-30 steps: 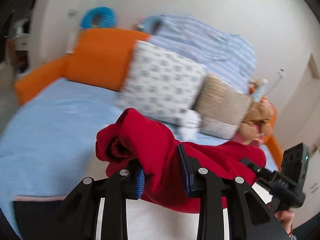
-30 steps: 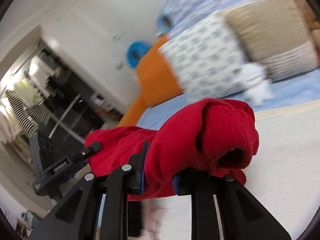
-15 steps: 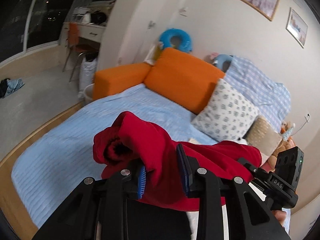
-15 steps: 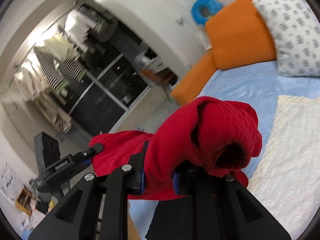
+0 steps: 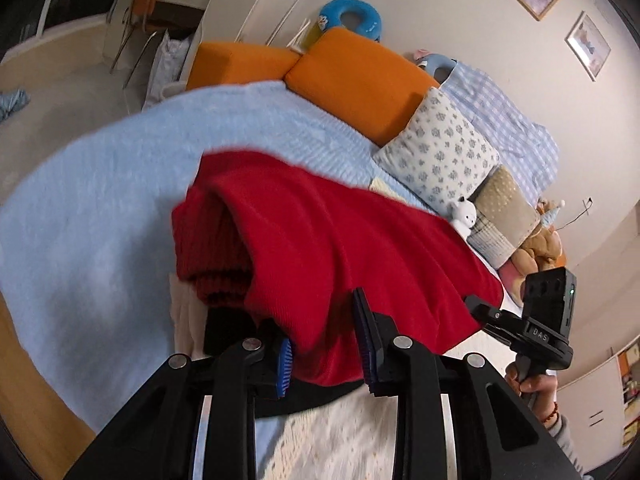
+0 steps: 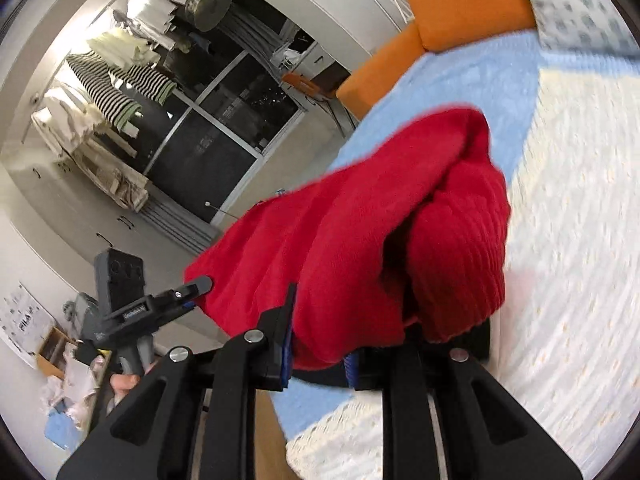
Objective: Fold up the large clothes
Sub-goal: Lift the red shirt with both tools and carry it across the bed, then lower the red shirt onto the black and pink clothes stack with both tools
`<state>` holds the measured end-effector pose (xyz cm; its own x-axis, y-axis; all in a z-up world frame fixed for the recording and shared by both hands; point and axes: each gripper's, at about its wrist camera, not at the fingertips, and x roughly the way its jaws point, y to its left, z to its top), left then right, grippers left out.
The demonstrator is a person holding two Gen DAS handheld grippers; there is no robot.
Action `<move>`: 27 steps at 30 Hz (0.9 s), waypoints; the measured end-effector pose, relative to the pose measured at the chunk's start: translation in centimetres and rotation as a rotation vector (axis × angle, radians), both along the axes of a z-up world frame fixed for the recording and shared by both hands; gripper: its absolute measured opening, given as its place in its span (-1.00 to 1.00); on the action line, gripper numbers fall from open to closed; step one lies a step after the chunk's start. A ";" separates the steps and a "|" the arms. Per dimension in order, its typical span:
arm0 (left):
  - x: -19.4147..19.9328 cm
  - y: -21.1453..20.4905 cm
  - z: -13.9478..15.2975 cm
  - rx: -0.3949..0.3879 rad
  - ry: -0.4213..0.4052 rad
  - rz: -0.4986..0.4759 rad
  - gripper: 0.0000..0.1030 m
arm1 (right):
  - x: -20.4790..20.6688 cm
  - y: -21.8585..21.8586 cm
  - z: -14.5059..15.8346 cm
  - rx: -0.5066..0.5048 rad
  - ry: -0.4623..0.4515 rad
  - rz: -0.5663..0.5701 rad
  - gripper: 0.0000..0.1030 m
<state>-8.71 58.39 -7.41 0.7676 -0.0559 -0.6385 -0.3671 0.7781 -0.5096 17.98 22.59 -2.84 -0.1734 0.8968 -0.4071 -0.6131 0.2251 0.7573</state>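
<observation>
My left claw [image 5: 326,340] is clamped on a thick fold of the red sweater [image 5: 340,240], the blue pads pressing the cloth from both sides. My right claw [image 6: 318,350] is clamped on the other end of the same sweater [image 6: 360,248], and the garment hangs stretched between the 2 claws above the bed [image 5: 100,200]. At each end a ribbed cuff [image 5: 216,264] bulges out beside the outer jaw, the sleeve opening dark and rolled. The sweater sits over the near edge of the bed, above the pale blue blanket, where a white knitted cover [image 6: 568,240] and a strip of black cloth [image 5: 224,326] lie beneath it. Along the far edge of the bed stand orange cushions [image 5: 360,80], a patterned pillow [image 5: 440,152] and a beige pillow [image 5: 500,208], with a small white toy [image 5: 464,216] just beside them. From the left view I see my right hand [image 5: 532,384] gripping its handle near the right corner
</observation>
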 end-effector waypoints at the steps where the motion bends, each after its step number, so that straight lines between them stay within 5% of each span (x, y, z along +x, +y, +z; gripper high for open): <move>1: -0.4 -0.1 -0.9 -0.018 0.002 0.000 -0.39 | -0.4 -0.5 -0.8 0.002 0.015 -0.002 -0.62; 6: -2.0 -1.4 -6.8 -0.044 0.046 -0.011 -0.26 | -2.1 -2.3 -5.1 -0.011 0.048 -0.006 -0.62; 9: -1.5 -1.5 -8.8 -0.059 0.058 -0.016 -0.07 | -1.9 -2.8 -7.6 -0.030 0.097 -0.031 -0.45; 11: -2.2 -1.9 -9.3 -0.049 0.047 -0.010 0.01 | -2.1 -3.1 -7.8 -0.072 0.074 -0.057 0.12; 12: -2.6 -2.3 -9.1 -0.019 0.051 -0.009 0.17 | -2.2 -3.4 -7.6 -0.094 0.060 -0.066 0.23; 16: -5.2 -4.2 -5.9 0.195 0.093 -0.010 0.72 | -2.2 -6.0 -4.3 -0.130 -0.043 -0.083 0.55; 20: -6.7 -4.2 -0.5 0.298 0.049 0.017 0.83 | -2.5 -7.5 1.9 -0.107 -0.252 -0.136 0.62; 24: -2.6 -2.8 3.4 0.380 0.040 0.025 0.94 | -2.5 -3.1 7.4 -0.108 -0.452 -0.131 0.63; 27: 1.9 -1.0 3.6 0.404 0.067 0.054 0.94 | -1.0 1.3 8.4 -0.106 -0.469 -0.138 0.53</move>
<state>-6.84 57.41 -3.84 0.7185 0.2485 -0.6496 -0.4347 0.8895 -0.1405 17.01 23.91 5.58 0.1669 0.8479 -0.5032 -0.8412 0.3887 0.3760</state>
